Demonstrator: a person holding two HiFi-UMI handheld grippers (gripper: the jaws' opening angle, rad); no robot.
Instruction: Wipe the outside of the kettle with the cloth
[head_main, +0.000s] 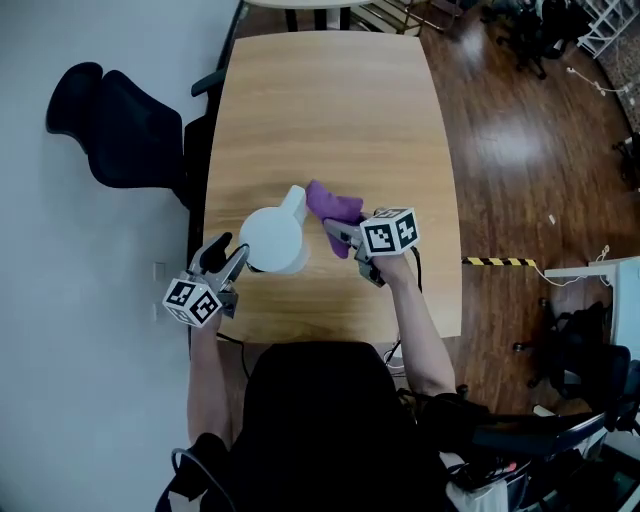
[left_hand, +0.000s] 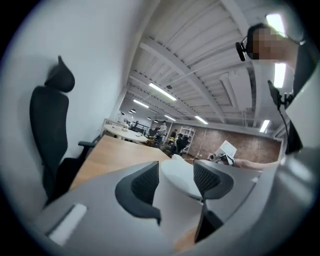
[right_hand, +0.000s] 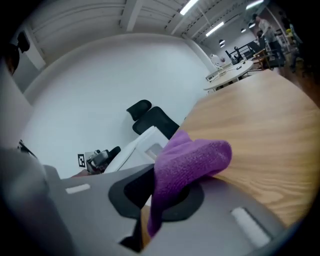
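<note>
A white kettle (head_main: 272, 240) stands on the wooden table (head_main: 330, 100), spout toward the far right. My left gripper (head_main: 232, 258) is at its near-left side, pointing level. In the left gripper view the jaws (left_hand: 176, 182) stand apart with the kettle's white body (left_hand: 177, 205) between them, and I see no pad pressing on it. My right gripper (head_main: 340, 235) is just right of the kettle, raised off the table and shut on a purple cloth (head_main: 335, 205). In the right gripper view the cloth (right_hand: 192, 157) bulges out of the jaws (right_hand: 167, 192), with the kettle (right_hand: 142, 145) just behind.
A black office chair (head_main: 120, 130) stands against the white wall left of the table. Wooden floor lies to the right, with a yellow-black tape strip (head_main: 498, 262). The table's near edge is close to the person's body.
</note>
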